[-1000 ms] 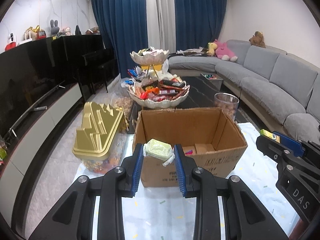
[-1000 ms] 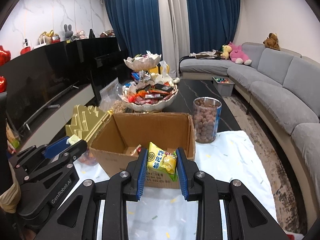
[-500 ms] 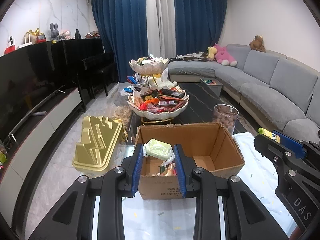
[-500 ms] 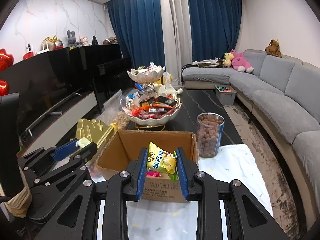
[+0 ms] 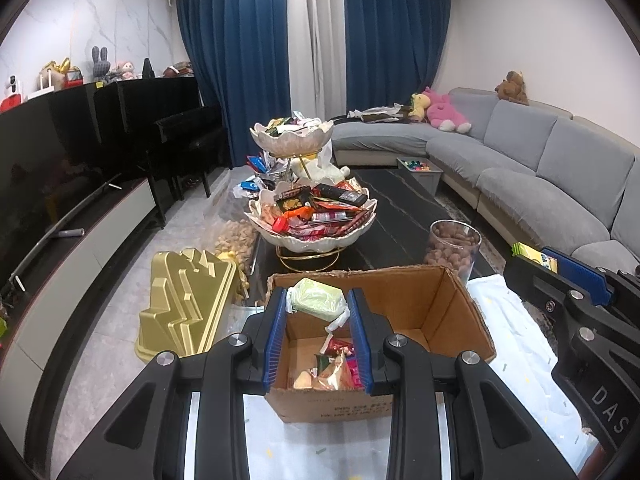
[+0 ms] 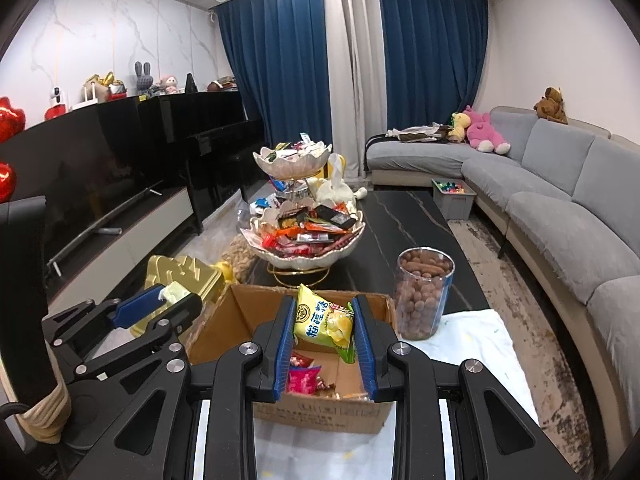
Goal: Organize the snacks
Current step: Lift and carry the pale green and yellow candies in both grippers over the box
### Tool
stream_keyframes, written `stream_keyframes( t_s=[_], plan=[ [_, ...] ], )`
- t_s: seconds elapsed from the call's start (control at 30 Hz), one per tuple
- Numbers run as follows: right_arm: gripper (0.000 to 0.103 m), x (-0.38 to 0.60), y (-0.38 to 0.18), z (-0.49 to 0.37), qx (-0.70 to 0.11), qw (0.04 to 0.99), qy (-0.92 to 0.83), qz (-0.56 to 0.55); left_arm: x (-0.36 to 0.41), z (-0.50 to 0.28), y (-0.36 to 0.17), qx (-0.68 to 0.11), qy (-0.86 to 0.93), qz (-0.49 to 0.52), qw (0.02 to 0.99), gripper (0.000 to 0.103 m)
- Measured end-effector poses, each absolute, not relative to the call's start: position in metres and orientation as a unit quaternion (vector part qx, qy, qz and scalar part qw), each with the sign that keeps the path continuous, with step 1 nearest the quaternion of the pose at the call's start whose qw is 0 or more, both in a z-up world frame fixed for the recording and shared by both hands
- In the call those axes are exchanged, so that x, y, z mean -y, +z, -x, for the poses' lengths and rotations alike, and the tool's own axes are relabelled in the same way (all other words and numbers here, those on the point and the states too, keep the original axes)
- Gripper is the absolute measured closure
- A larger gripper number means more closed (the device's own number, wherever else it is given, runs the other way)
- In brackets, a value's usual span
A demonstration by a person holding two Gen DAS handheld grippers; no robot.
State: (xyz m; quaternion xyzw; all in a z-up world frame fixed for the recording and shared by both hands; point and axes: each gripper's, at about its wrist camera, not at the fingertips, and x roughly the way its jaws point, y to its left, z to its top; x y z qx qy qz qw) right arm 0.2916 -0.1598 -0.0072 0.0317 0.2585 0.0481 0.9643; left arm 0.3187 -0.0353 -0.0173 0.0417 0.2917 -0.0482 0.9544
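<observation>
My left gripper is shut on a pale green wrapped snack, held above the open cardboard box. Several loose snack packets lie on the box floor. My right gripper is shut on a yellow-green snack packet, also held over the box. Beyond the box stands a two-tier shell-shaped snack bowl piled with wrapped snacks. The right gripper shows at the right edge of the left wrist view; the left gripper shows at the left of the right wrist view.
A clear jar of brown nuts stands right of the box. A gold lidded container sits to the left. The box rests on a white cloth on a black table. A grey sofa runs along the right.
Both grippers have risen and drawn back with their snacks still held. The box now sits lower and smaller in both views, with its inside and the packets in it visible.
</observation>
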Motion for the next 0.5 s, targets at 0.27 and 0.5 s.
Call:
stream_keyframes(
  t_s=[0.27,0.5],
  plan=[
    [0.073,0.155,-0.017,-0.32,-0.271,0.961,0.051,-0.028,0.033,-0.344,-0.032,-0.309,-0.05,-0.042,0.949,0.072],
    [0.073,0.152,-0.028,-0.342,-0.284,0.957,0.054,-0.024,0.033,-0.366,-0.047,-0.323,-0.052,-0.04,0.944,0.072]
  ],
)
